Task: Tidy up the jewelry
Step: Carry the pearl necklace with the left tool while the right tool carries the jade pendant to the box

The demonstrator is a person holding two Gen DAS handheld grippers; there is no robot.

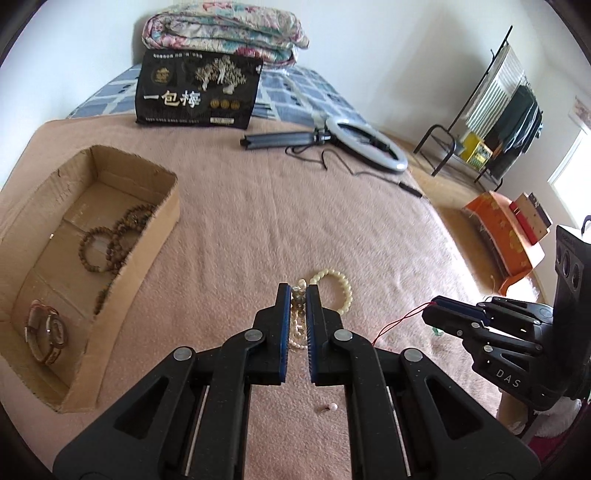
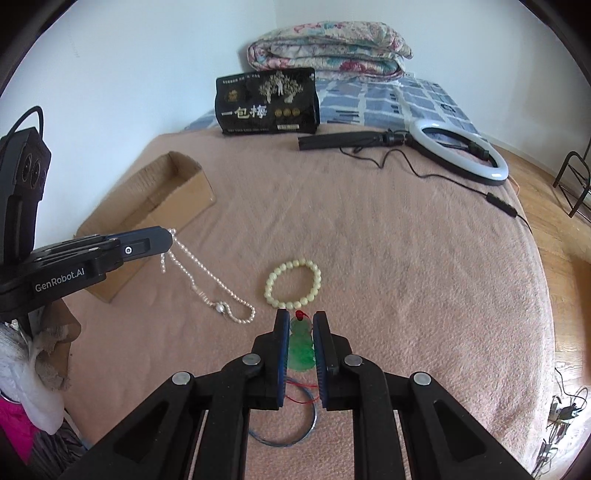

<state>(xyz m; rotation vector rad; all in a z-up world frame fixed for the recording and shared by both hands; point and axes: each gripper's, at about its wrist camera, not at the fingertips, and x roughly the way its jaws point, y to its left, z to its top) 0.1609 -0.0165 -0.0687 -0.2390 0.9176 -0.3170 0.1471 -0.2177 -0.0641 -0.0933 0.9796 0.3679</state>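
Note:
My left gripper [image 1: 297, 290] is shut on a pearl necklace [image 2: 207, 284], lifting one end while the rest trails on the pink blanket. In the right wrist view the left gripper [image 2: 168, 240] is at the left, by the box. My right gripper [image 2: 301, 317] is shut on a green jade pendant [image 2: 301, 350] with a red cord [image 1: 399, 321]; in the left wrist view the right gripper [image 1: 430, 312] is at the right. A cream bead bracelet [image 2: 293, 282] lies on the blanket between the grippers. A cardboard box [image 1: 147, 254] at the left holds brown bead bracelets [image 1: 110, 240] and a watch [image 1: 46, 332].
A small pearl earring [image 1: 330, 407] lies under my left gripper. A thin blue bangle [image 2: 284, 432] lies under my right gripper. A black bag [image 1: 197, 90], a folded quilt [image 1: 225, 31] and a ring light with cable [image 1: 369, 144] lie at the far side. The bed edge drops to wooden floor on the right.

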